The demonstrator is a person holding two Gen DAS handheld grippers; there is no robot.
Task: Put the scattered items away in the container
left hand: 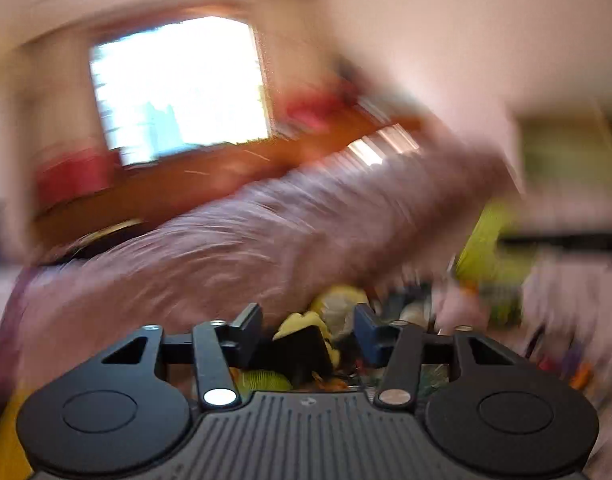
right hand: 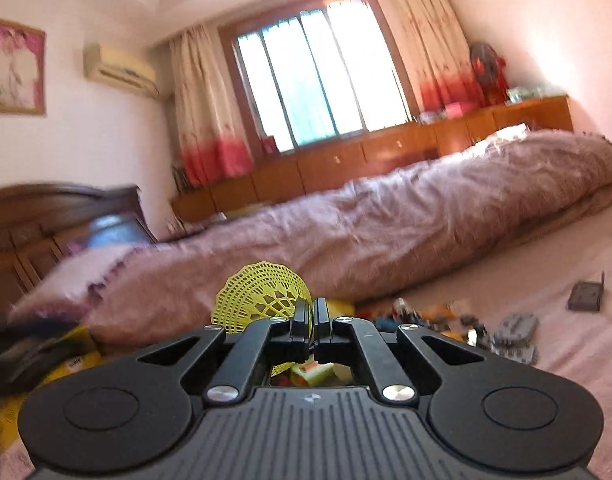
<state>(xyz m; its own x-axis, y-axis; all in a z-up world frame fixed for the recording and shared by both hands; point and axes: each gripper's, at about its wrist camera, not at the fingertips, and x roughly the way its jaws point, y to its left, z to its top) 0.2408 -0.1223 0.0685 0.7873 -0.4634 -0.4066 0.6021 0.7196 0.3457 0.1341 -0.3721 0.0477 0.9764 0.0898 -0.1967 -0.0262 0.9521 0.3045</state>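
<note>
Two handheld grippers work over a bed strewn with small toys. Right gripper (right hand: 314,322) has its jaws pressed together on the skirt of one yellow plastic shuttlecock (right hand: 261,294), held up in front of a long pink quilt (right hand: 386,220) rolled along the bed. Left gripper (left hand: 308,330) stands about half open; a dark block sits between its fingers (left hand: 249,330), but heavy blur hides whether the pads press on it, so I cannot tell if anything is held. One yellow container (right hand: 79,354) shows only as an edge at the lower left of the right view, beside a blurred dark shape. On the pink sheet (right hand: 578,344) lies one loose pile of small toys (right hand: 446,320), too many and too small to count, with one grey box (right hand: 586,296) lying apart at the right.

Likely risks: the thin mesh skirt could slip or crumple in the pinch, dropping the shuttlecock short of the container, and fast swinging could knock the two tools together.
</note>
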